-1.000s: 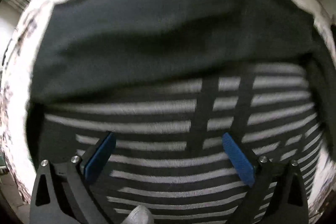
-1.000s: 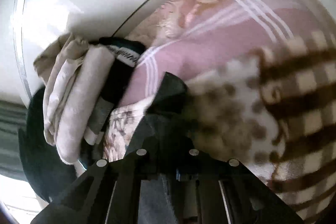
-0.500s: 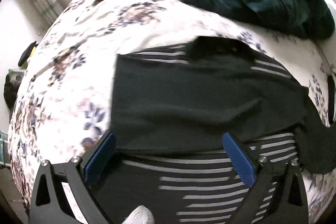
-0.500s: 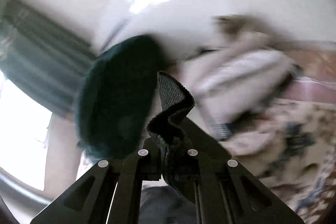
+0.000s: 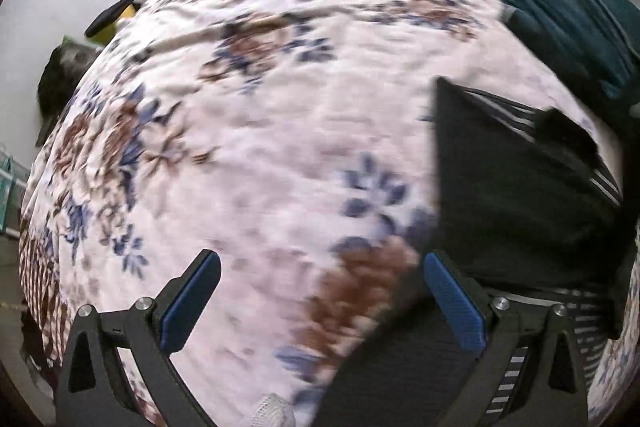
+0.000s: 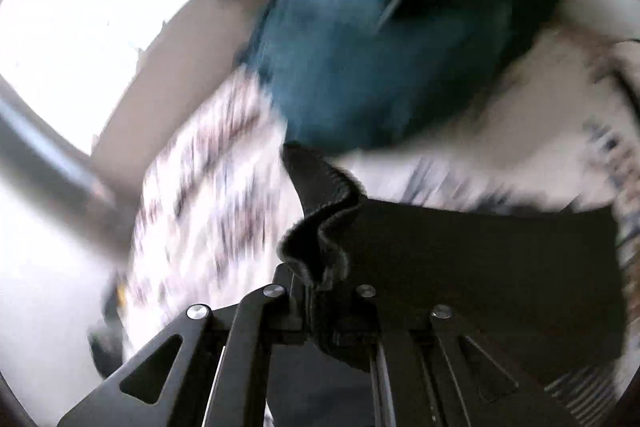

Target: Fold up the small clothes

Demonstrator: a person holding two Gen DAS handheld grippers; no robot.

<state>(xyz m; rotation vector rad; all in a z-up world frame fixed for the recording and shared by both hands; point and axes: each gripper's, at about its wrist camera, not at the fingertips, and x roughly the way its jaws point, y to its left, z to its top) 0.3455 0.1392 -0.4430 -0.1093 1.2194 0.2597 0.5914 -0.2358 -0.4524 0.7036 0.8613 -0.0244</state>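
Observation:
A dark knit garment with white stripes lies on the floral bedspread at the right of the left wrist view, a plain dark panel folded over the stripes. My left gripper hovers open above the bedspread; its right pad sits over the garment's left edge, with nothing between the blue pads. In the right wrist view my right gripper is shut on a ribbed dark edge of the garment, which bunches up above the fingers; the rest of the dark cloth spreads to the right.
A teal garment lies crumpled at the bed's far right corner, also the teal garment ahead of the right gripper. Dark objects sit off the bed's left edge. A bright window is at the upper left.
My left gripper has risen off the striped garment and swung left over the bedspread, staying open. The right gripper has swung away from a pile of clothes toward the teal garment, still clamped on the dark ribbed edge.

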